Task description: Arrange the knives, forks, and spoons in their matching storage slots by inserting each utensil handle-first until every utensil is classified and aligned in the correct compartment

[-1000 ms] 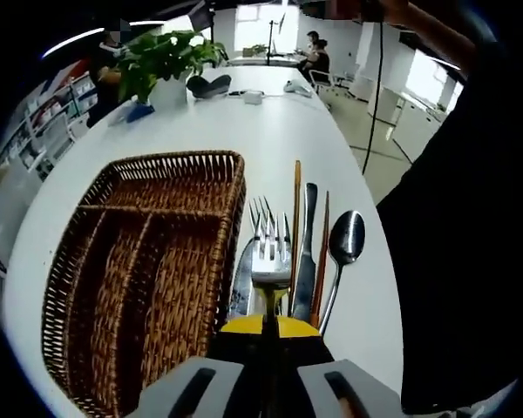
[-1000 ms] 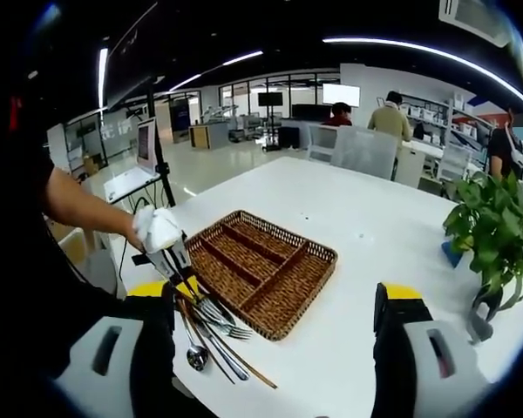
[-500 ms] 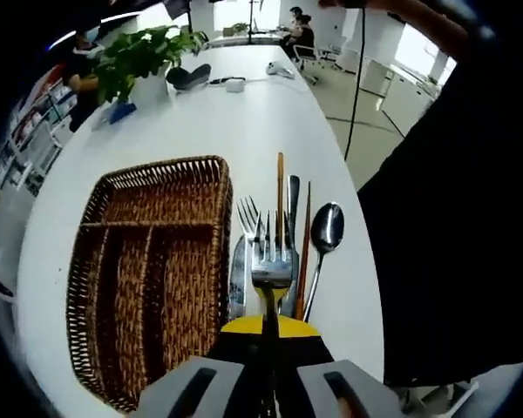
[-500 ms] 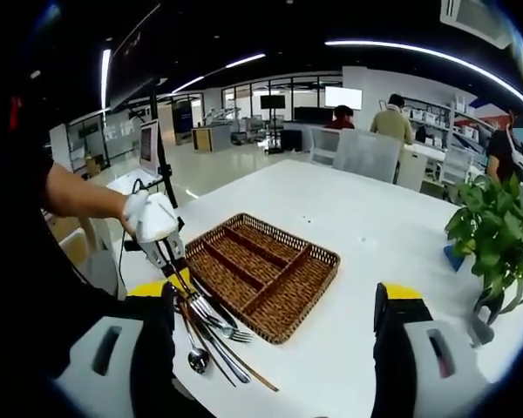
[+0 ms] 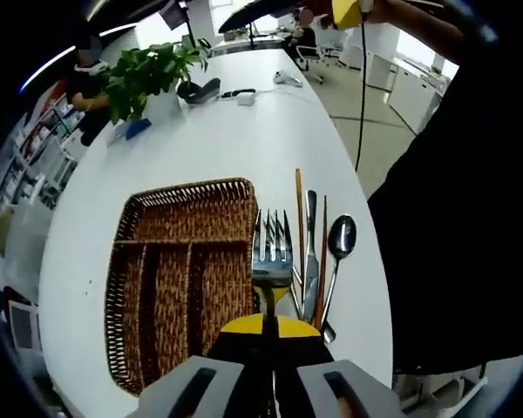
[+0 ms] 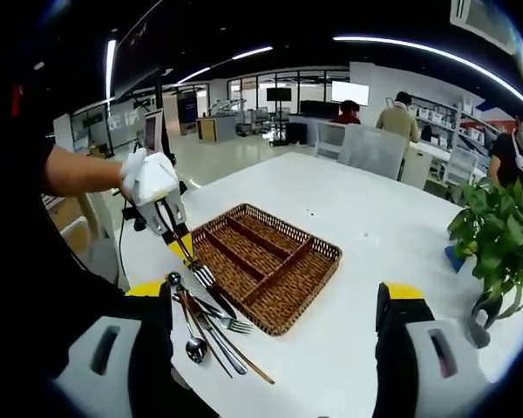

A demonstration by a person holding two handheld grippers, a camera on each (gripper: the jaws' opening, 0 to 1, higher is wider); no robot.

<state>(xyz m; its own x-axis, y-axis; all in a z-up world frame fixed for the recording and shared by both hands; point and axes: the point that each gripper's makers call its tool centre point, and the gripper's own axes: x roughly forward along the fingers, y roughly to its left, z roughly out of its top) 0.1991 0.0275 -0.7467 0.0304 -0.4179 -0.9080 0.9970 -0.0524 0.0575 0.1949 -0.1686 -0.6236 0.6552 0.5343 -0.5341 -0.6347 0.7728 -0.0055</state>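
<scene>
Fork [image 5: 272, 252], stainless, clamped by its handle between the jaws of the left gripper [image 5: 268, 341]; tines point forward, away from the gripper, long axis in line with the jaws. In the right gripper view the same fork [image 6: 204, 275] hangs tines-down from the left gripper [image 6: 169, 225], slanting over the near edge of the wicker tray [image 6: 318, 276], clear of the table [image 6: 366, 226]. Judgement: light, rigid, smooth metal, so liable to pivot or slide in a narrow pinch; hold at the mid-handle looks sound, but a handle-first insertion would call for turning it round. Rest of the cutlery lies beside the tray [image 5: 122, 287], all roughly parallel to its long slots: a knife [image 5: 309, 252], a spoon [image 5: 340, 239] bowl-forward, and chopsticks [image 5: 298, 218]. Tray compartments appear empty. Right gripper [image 6: 270, 348] holds nothing, jaws standing wide apart, well back from the tray.
</scene>
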